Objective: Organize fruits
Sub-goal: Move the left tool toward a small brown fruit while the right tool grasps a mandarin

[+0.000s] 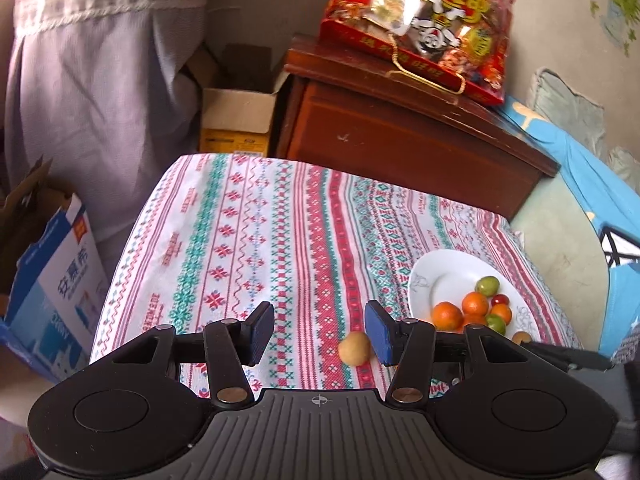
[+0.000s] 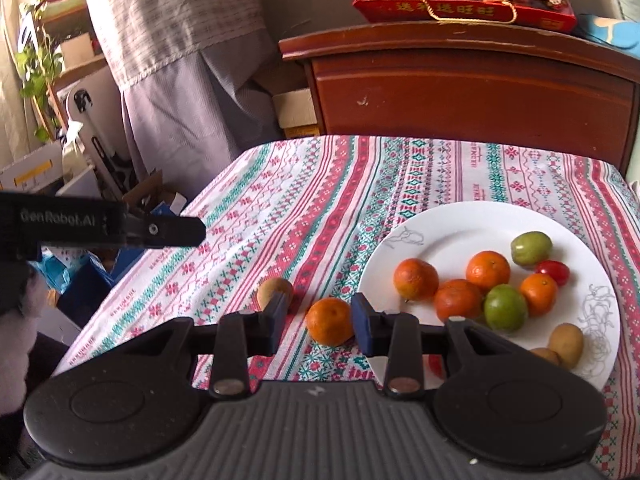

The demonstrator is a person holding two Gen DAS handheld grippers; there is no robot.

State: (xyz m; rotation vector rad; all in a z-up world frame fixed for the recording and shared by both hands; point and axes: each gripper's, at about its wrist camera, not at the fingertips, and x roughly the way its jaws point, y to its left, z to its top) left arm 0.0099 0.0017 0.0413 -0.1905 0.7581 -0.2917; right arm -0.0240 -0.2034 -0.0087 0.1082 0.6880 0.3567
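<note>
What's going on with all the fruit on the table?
A person holds a gripper in each hand and is sorting fruit onto a white plate. The plate already holds oranges, green fruits and a small red one. Two pieces lie loose on the patterned tablecloth: an orange and a small brownish fruit. The right gripper has its jaws around the loose orange, not clearly squeezing it. The left gripper is open and empty near the brownish fruit.

A table under a striped patterned tablecloth [image 2: 320,208] carries a white plate [image 2: 460,236] near its right edge. Beside the plate, on the cloth, lie an orange [image 2: 330,321] and a small tan fruit [image 2: 274,290].
</note>
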